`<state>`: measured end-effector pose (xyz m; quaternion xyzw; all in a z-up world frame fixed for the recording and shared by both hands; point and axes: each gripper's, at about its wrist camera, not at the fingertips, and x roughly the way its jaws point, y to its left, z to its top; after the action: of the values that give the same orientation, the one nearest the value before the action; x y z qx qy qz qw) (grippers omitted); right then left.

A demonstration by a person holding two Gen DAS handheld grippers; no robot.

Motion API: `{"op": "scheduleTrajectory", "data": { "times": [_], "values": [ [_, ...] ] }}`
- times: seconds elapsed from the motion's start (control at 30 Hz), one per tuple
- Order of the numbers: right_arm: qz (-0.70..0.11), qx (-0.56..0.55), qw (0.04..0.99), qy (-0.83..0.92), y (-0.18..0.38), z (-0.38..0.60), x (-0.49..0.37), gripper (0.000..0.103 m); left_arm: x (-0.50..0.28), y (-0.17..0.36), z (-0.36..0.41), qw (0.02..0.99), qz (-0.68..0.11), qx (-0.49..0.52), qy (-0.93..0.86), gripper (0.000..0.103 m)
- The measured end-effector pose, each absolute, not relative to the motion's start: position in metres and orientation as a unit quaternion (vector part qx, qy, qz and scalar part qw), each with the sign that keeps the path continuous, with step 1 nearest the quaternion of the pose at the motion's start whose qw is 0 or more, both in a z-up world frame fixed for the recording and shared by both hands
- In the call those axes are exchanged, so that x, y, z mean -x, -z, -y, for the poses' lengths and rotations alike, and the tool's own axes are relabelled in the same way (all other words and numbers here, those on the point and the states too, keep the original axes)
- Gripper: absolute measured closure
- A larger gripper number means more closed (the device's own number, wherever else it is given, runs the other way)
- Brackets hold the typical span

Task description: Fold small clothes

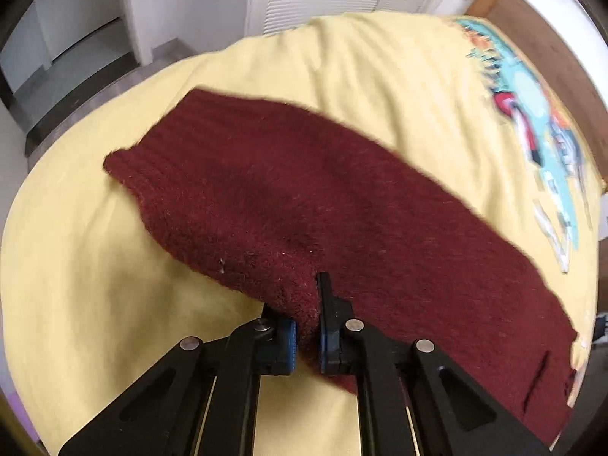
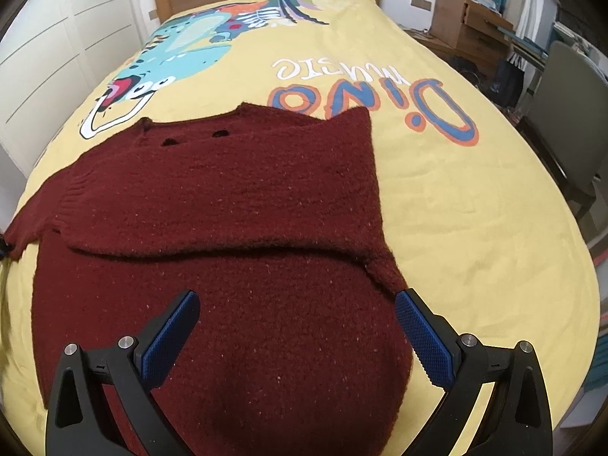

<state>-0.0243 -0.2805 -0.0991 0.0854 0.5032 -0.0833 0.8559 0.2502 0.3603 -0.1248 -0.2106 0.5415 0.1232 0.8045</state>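
Yellow bed cover (image 2: 437, 205) under a maroon sweater (image 2: 228, 205), spread flat, one sleeve (image 2: 212, 228) folded across its body. Left gripper (image 1: 307, 326) has its fingers clamped on the other sleeve (image 1: 304, 197), long axis running away up-left. Right gripper (image 2: 296, 338) hovers over the hem, fingers wide apart, empty. Left is nearer the next fold.

Both wrist cameras look steeply down, close over the maroon sweater (image 2: 228, 228) on the yellow bedspread (image 2: 475, 209).
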Motion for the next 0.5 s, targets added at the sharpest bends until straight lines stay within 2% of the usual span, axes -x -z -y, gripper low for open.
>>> {"op": "scheduleTrajectory", "data": {
  "times": [0.17, 0.5],
  "values": [
    [-0.493, -0.087, 0.861, 0.093, 0.091, 0.285, 0.02, 0.0, -0.238, 0.087, -0.332, 0.829, -0.516, 0.198, -0.08, 0.097],
    [-0.473, -0.097, 0.87, 0.101, 0.072, 0.3, 0.004, 0.0, -0.257, 0.024, -0.172, 0.861, -0.48, 0.155, 0.071, 0.098]
  ]
}}
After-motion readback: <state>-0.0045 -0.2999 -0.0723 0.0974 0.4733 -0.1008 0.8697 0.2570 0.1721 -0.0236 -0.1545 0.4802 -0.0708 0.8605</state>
